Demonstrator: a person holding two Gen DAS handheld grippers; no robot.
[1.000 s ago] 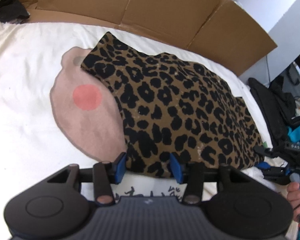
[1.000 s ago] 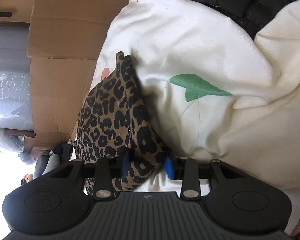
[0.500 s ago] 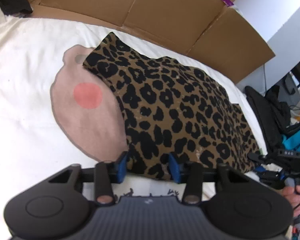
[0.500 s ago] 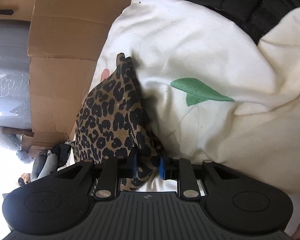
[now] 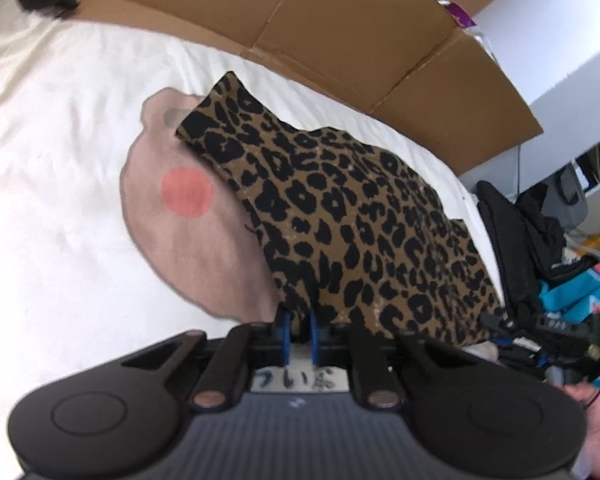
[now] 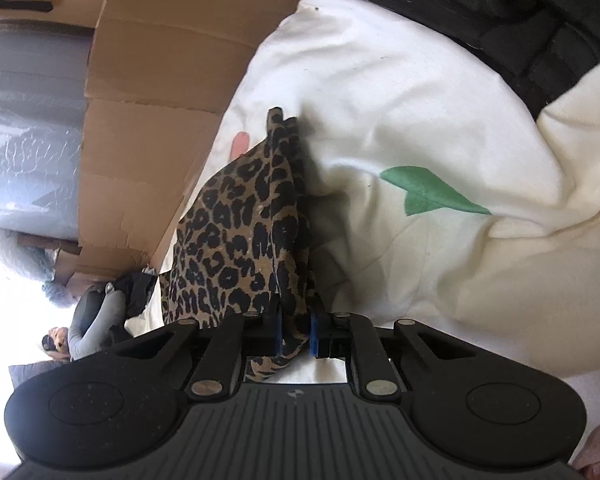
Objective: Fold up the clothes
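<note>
The leopard-print garment point(image 5: 352, 220) lies on the white printed bedsheet point(image 5: 60, 208), its near edge pinched at two corners as the downward-tilted left gripper point(image 5: 299, 334) and right gripper point(image 6: 295, 330) are closing on the fabric.

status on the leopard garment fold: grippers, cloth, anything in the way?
Left gripper and right gripper both closing, near edge of leopard-print garment between each pair of pads. Garment lies on the white bedding. Nothing in the way.
</note>
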